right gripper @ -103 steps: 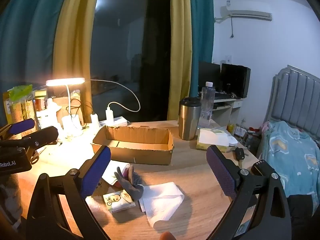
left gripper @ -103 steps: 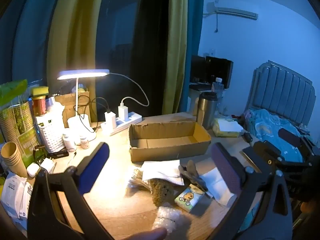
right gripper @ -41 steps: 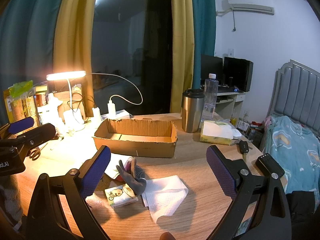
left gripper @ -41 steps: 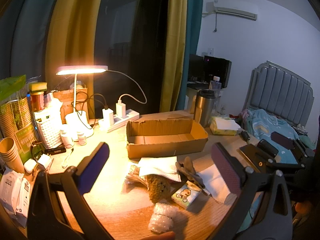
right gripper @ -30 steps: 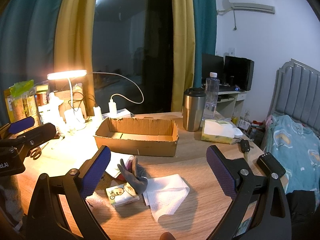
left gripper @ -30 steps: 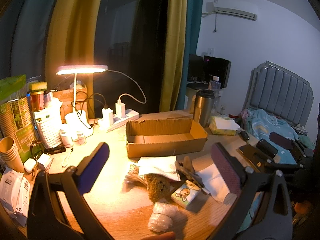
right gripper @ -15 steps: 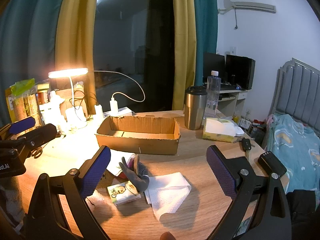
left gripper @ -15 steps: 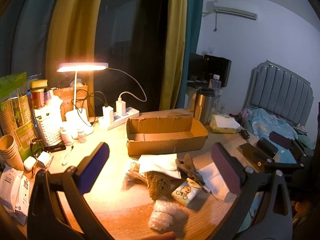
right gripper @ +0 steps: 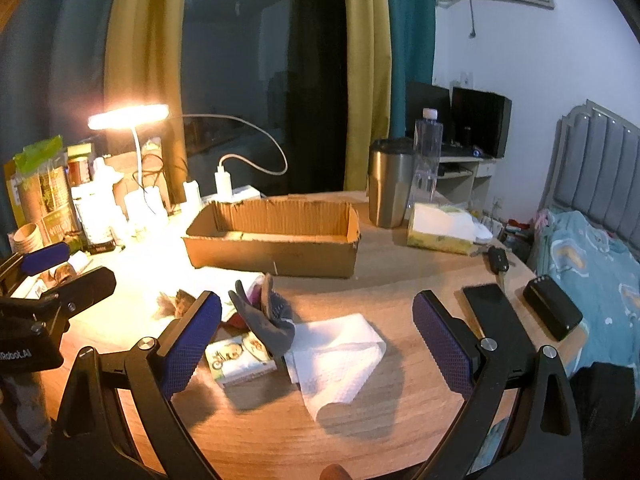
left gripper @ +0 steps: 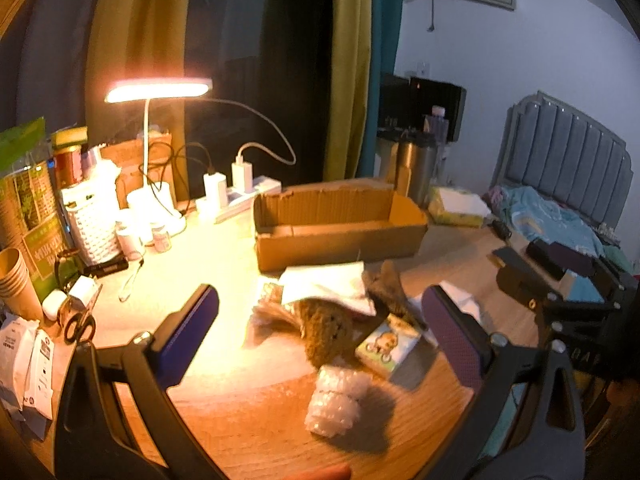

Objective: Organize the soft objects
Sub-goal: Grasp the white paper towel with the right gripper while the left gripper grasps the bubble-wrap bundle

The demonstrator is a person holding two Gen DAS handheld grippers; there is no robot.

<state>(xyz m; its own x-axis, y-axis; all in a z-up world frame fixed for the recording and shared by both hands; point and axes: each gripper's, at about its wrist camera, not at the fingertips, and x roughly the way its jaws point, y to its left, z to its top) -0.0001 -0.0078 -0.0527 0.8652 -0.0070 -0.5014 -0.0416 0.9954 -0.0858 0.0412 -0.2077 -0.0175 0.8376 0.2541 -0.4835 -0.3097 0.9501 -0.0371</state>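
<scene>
A pile of soft things lies on the wooden table in front of an empty cardboard box (left gripper: pixel 340 240) (right gripper: pixel 276 256). It holds a roll of bubble wrap (left gripper: pixel 334 402), a brown plush toy (left gripper: pixel 324 330), a grey glove (right gripper: pixel 266 320), a white paper towel (right gripper: pixel 340 354), a white cloth (left gripper: pixel 326 286) and a small tissue pack (right gripper: pixel 240 356) (left gripper: pixel 388 348). My left gripper (left gripper: pixel 320 344) is open and empty, above the pile. My right gripper (right gripper: pixel 316 340) is open and empty, over the glove and towel.
A lit desk lamp (left gripper: pixel 158 90), a power strip (left gripper: pixel 244 200), bottles and a white basket (left gripper: pixel 94 228) crowd the table's left. A steel tumbler (right gripper: pixel 388 184), a tissue box (right gripper: pixel 442 228), a car key (right gripper: pixel 498 260) and a phone (right gripper: pixel 490 302) are at the right. A bed (right gripper: pixel 592 264) stands beyond.
Both grippers have drifted slightly closer to the pile and the box; the objects sit a little larger in view. Nothing was taken hold of.
</scene>
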